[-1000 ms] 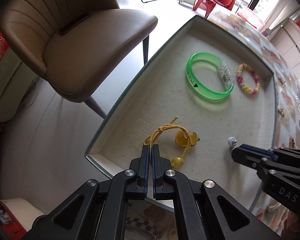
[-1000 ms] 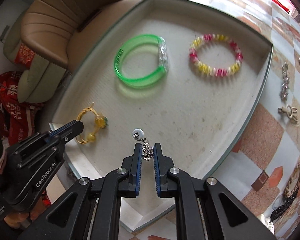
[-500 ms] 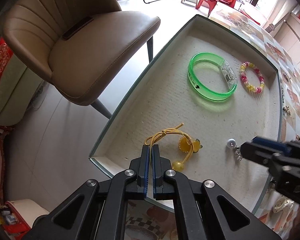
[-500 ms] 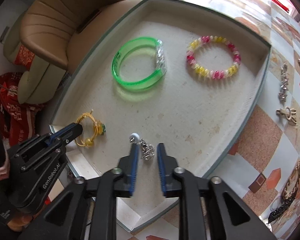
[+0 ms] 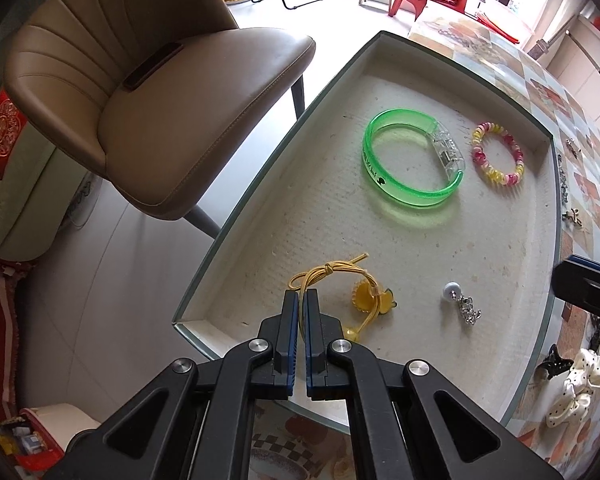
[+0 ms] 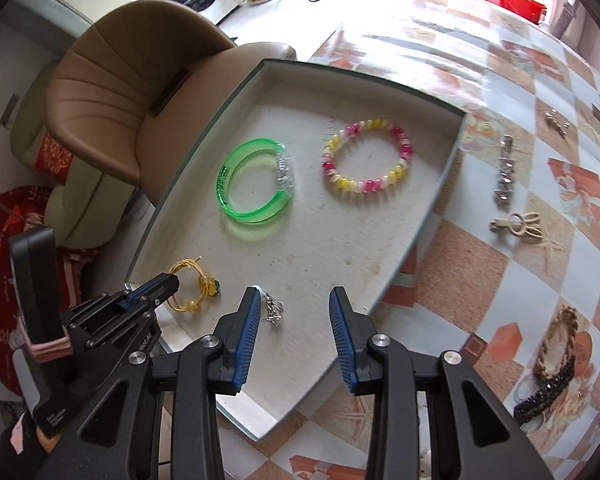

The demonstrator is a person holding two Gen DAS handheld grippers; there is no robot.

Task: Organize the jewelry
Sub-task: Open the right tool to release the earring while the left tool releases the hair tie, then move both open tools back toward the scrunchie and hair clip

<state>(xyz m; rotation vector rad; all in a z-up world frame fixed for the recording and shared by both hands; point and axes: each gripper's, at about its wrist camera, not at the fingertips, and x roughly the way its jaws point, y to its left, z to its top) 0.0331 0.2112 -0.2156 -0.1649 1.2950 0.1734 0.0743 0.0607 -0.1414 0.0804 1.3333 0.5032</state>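
A shallow white tray (image 5: 260, 184) (image 6: 456, 140) holds a green bangle (image 5: 408, 196) (image 6: 256, 216), a pink and yellow bead bracelet (image 5: 500, 152) (image 6: 366, 156), a yellow hair tie (image 5: 340, 276) (image 6: 192, 284) and a silver charm with a pearl (image 5: 462, 302) (image 6: 272, 308). My left gripper (image 5: 302, 300) (image 6: 168, 284) is shut and empty, its tips beside the hair tie's cord. My right gripper (image 6: 294, 300) is open and empty, just right of the charm, which lies free on the tray.
On the tiled table right of the tray lie silver clips (image 6: 504, 176), a rabbit hair clip (image 6: 518, 226), braided and black bands (image 6: 552, 364) and a cream scrunchie (image 5: 580, 388). A tan chair (image 5: 140, 92) stands left of the table.
My right gripper opened, let go of the silver charm onto the tray, and drew back to the right. My left gripper stayed shut and pulled back a little from the hair tie.
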